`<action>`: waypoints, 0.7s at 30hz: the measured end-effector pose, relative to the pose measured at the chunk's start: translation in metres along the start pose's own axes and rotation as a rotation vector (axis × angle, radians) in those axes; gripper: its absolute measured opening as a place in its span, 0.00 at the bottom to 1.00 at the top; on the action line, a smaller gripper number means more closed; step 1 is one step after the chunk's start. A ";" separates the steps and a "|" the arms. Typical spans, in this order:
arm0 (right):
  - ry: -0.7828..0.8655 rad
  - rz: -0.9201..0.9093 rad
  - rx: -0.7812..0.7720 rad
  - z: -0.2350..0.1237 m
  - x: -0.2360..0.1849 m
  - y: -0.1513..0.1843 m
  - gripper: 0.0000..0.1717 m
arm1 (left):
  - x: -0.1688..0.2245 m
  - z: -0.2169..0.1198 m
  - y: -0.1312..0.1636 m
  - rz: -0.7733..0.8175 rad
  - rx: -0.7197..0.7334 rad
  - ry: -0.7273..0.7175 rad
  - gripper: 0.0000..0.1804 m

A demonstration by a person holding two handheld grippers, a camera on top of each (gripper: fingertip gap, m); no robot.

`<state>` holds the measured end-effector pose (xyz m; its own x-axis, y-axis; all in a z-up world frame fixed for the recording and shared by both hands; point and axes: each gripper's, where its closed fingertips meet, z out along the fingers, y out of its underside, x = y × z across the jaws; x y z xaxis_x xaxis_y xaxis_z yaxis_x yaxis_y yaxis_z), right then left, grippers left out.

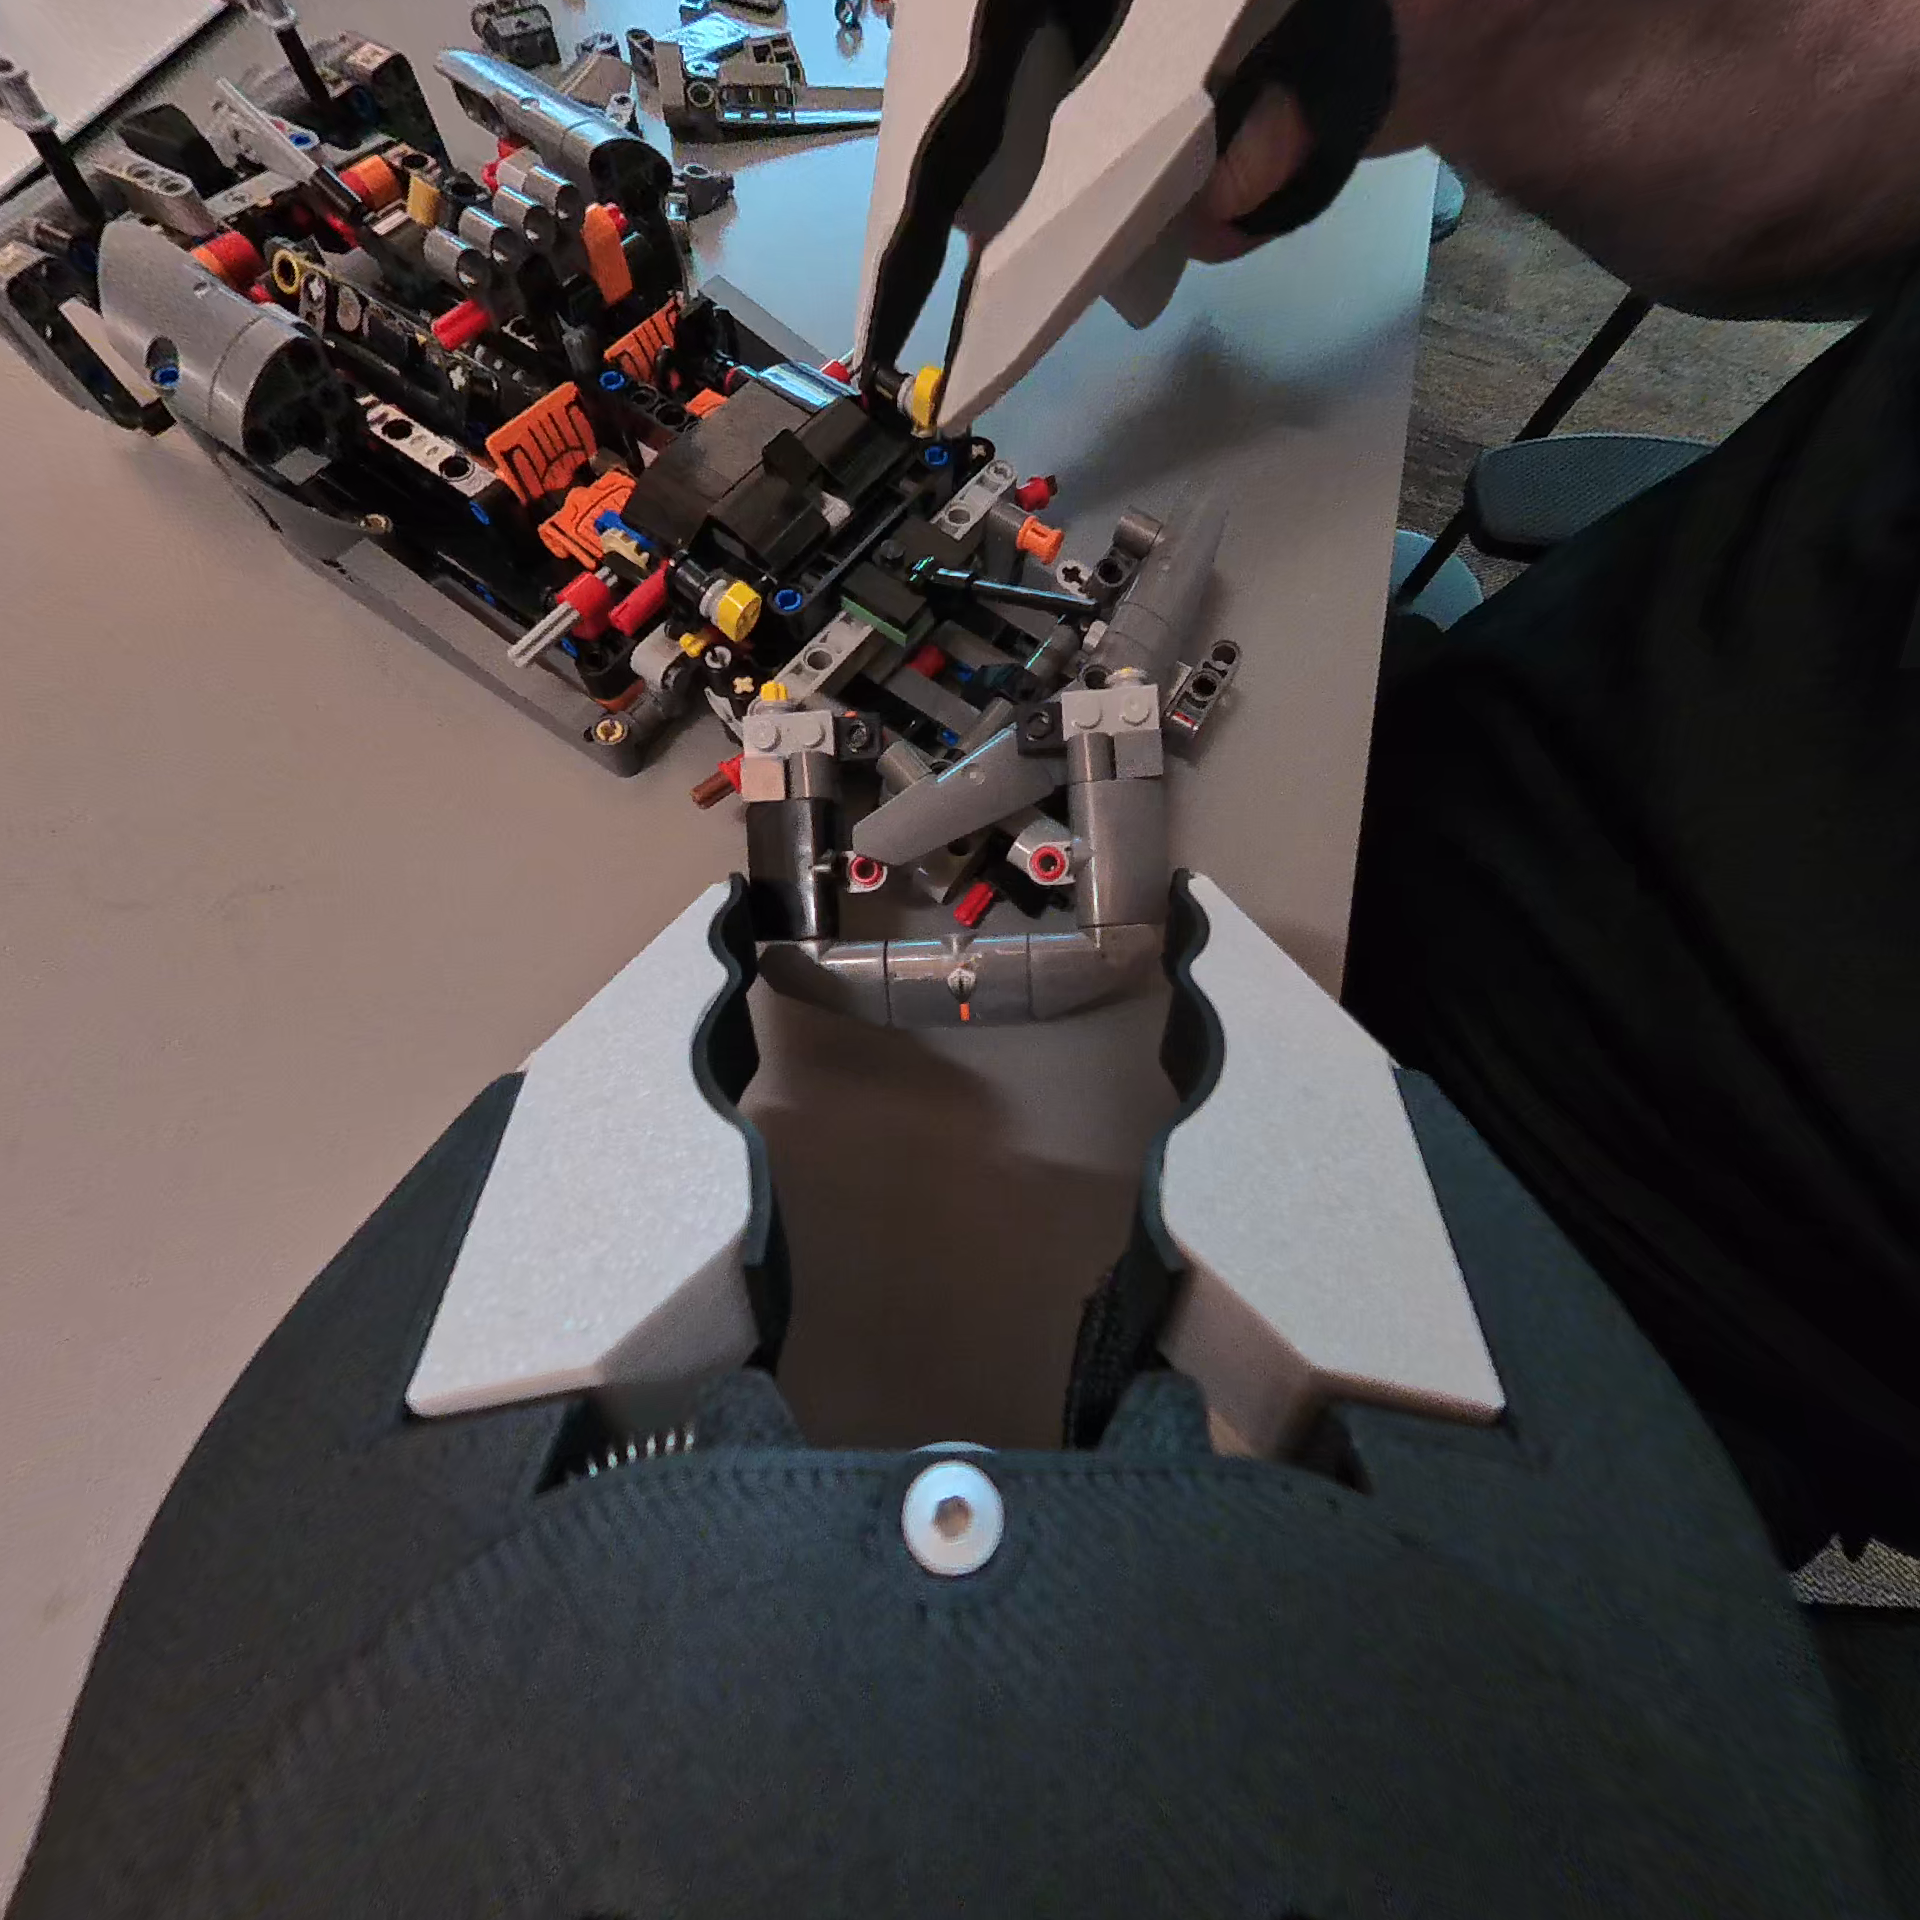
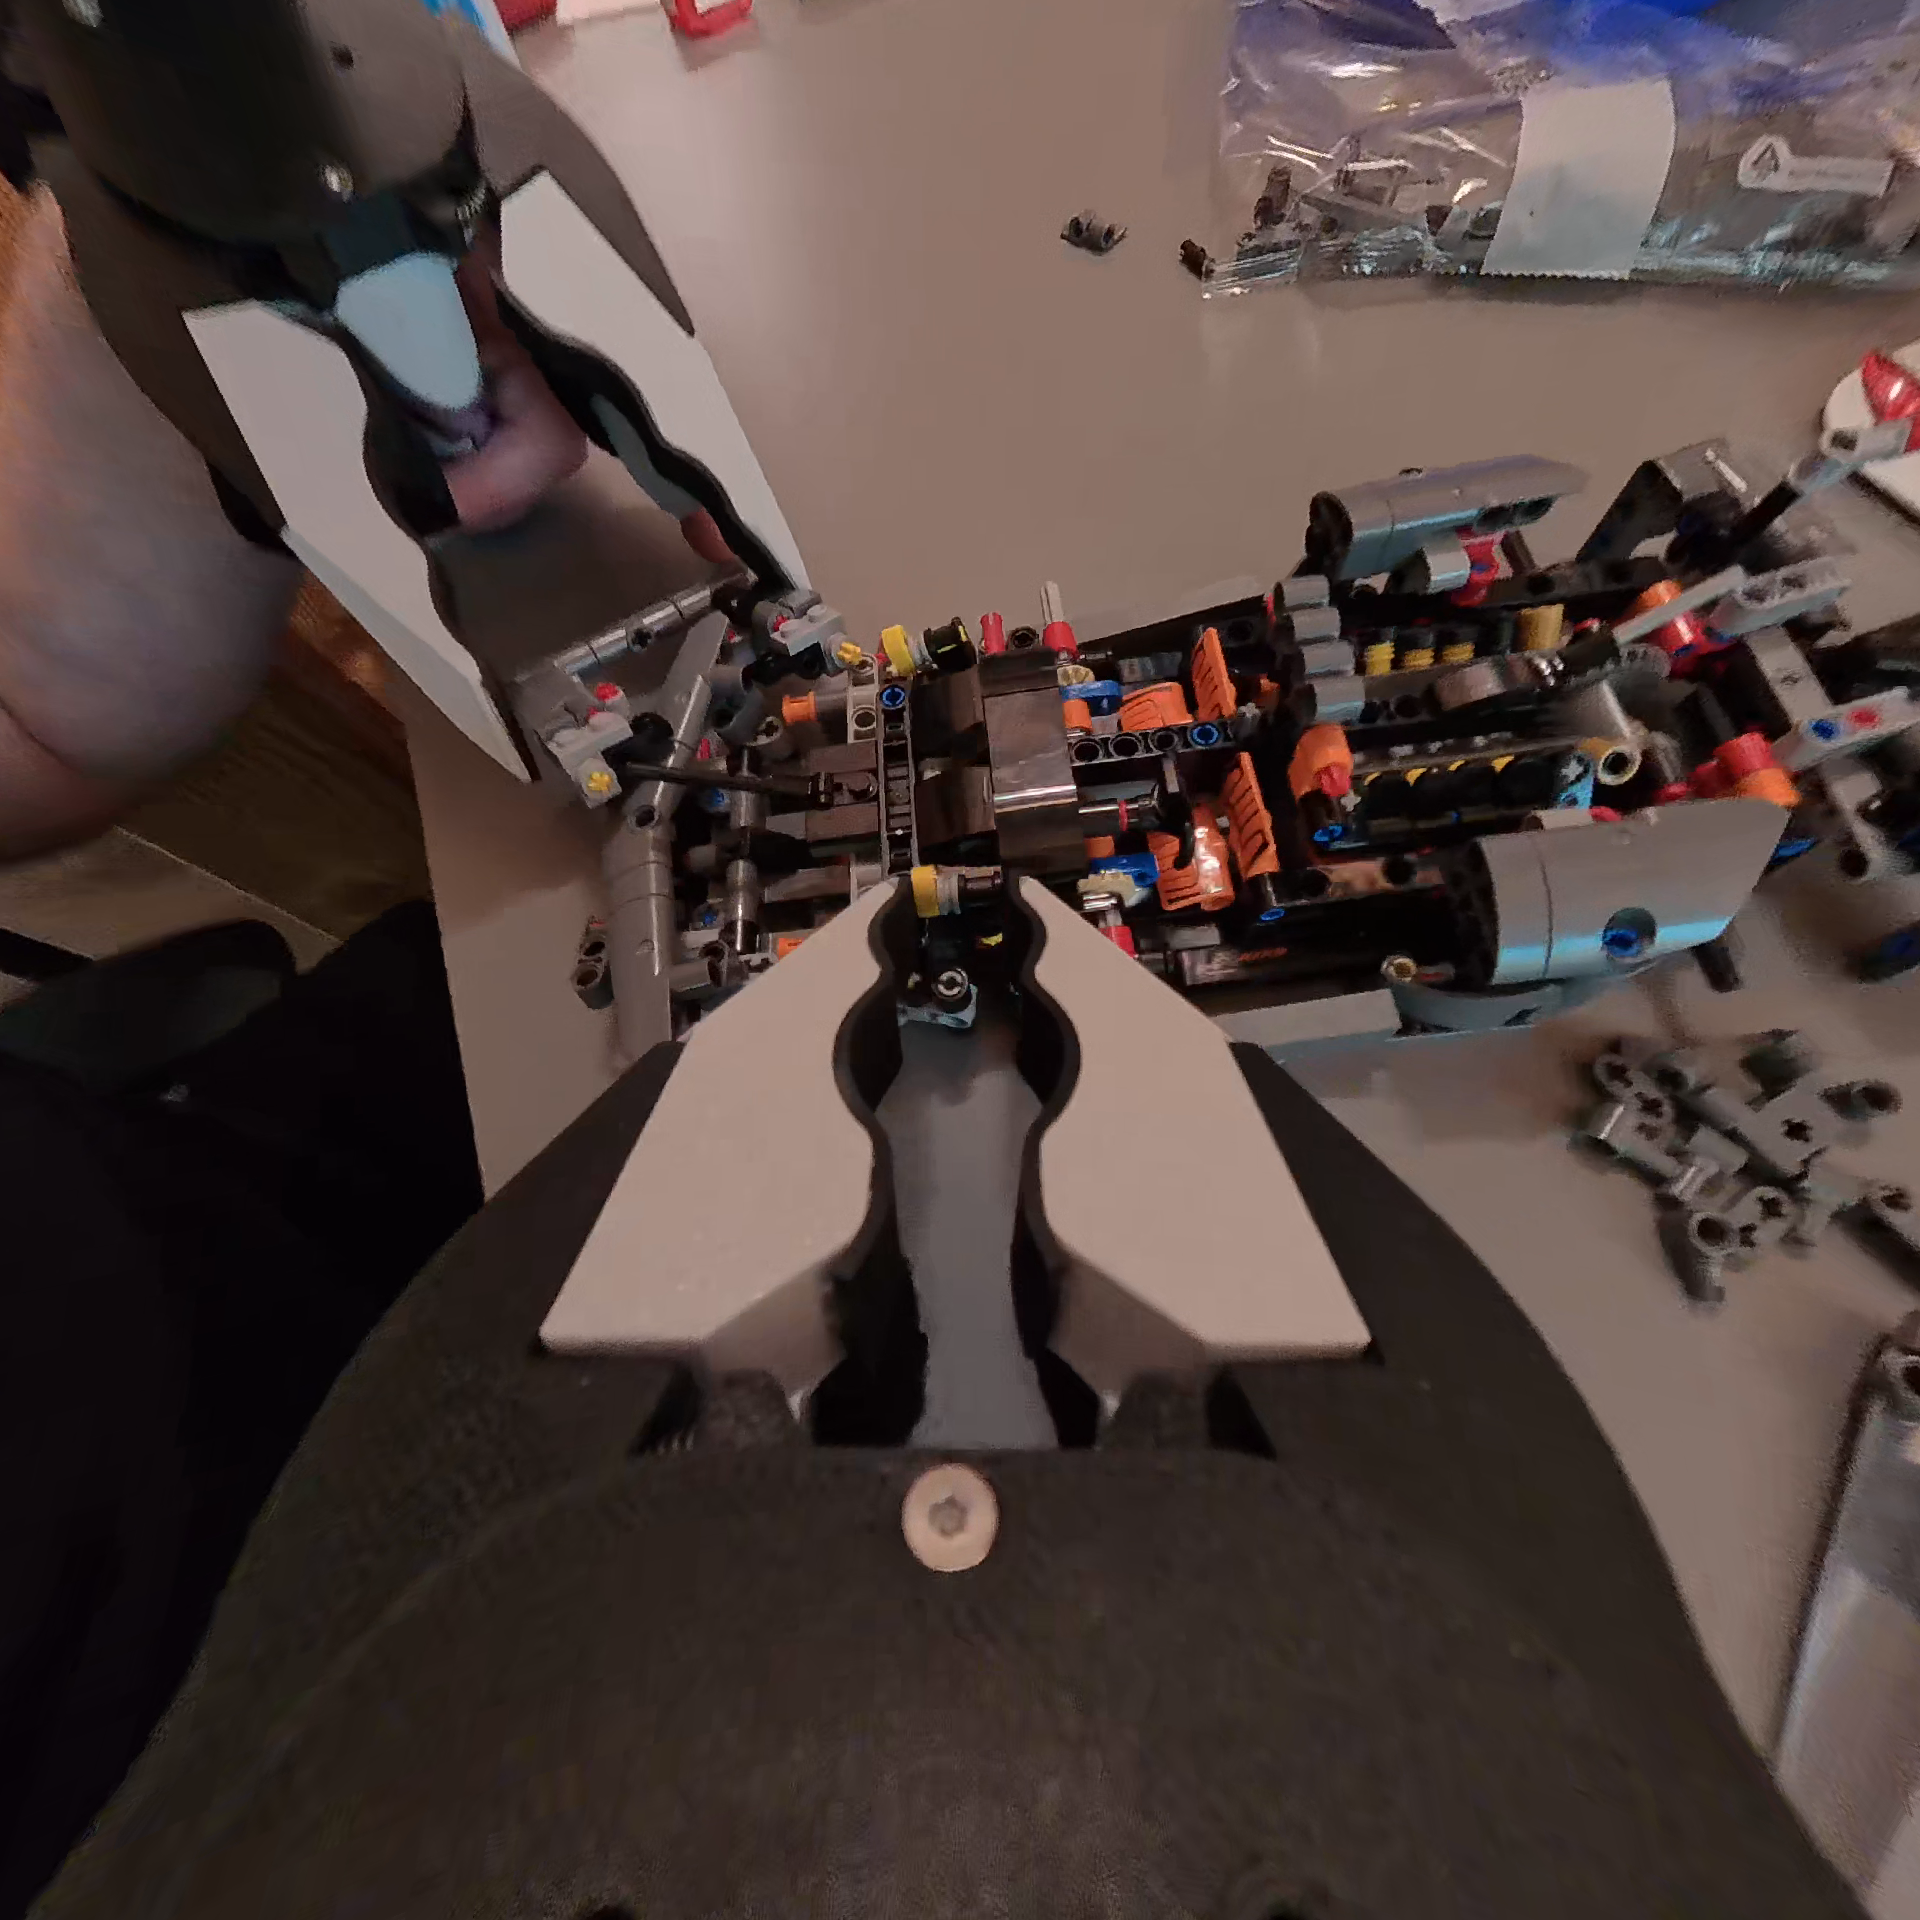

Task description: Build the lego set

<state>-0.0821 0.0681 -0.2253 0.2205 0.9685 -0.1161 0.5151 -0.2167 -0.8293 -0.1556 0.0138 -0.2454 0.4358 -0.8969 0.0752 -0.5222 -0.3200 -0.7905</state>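
A long brick-built vehicle model (image 1: 790,488) in black, grey and orange lies on the pale table (image 1: 260,883); it also shows in the right wrist view (image 2: 1039,748). My left gripper (image 1: 961,914) is open wide. The model's grey U-shaped front frame (image 1: 956,977) stands between its fingertips, close to both pads. My right gripper (image 2: 958,894) is closed on a small yellow-capped grey and black pin (image 2: 951,891) on the model's side. The left wrist view shows the right gripper (image 1: 914,405) pinching that pin (image 1: 920,390) from above.
Several loose grey connectors (image 2: 1714,1153) lie at the right. Clear plastic bags (image 2: 1558,156) lie at the far right. Another brick assembly (image 1: 727,94) sits at the far end. The table's edge (image 1: 1382,623) runs along the person's dark clothing (image 1: 1662,935). The grippers' ends are close to 10 centimetres from one another.
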 end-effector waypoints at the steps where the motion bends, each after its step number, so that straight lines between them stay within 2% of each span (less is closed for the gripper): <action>1: -0.017 0.037 0.014 0.000 0.000 0.000 0.07 | 0.000 0.001 0.001 0.003 -0.006 -0.005 0.43; 5: -0.085 0.195 0.070 -0.001 0.002 -0.001 0.07 | 0.000 0.002 0.001 0.002 -0.010 -0.008 0.43; 7: -0.078 0.189 0.078 -0.001 0.002 -0.001 0.08 | 0.000 0.002 0.001 0.002 -0.009 -0.007 0.43; 8: -0.072 0.177 0.075 -0.003 0.001 -0.001 0.13 | 0.000 0.002 0.001 0.003 -0.010 -0.007 0.43; 11: -0.023 0.078 0.060 -0.013 0.001 -0.006 0.16 | 0.000 0.001 0.000 0.005 -0.006 -0.010 0.43; 14: 0.004 -0.079 0.035 -0.013 -0.006 -0.025 0.19 | 0.000 0.002 0.001 0.006 -0.008 -0.011 0.43; 18: -0.011 -0.190 -0.031 0.014 -0.009 -0.045 0.19 | 0.000 0.001 0.000 0.010 -0.006 -0.017 0.43; 21: -0.041 -0.232 -0.131 0.038 -0.008 -0.040 0.19 | 0.000 0.002 0.001 0.014 -0.012 -0.026 0.43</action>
<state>-0.1362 0.0733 -0.2124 0.0517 0.9976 0.0452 0.6518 0.0006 -0.7584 -0.1549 0.0143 -0.2475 0.4469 -0.8933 0.0486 -0.5368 -0.3112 -0.7842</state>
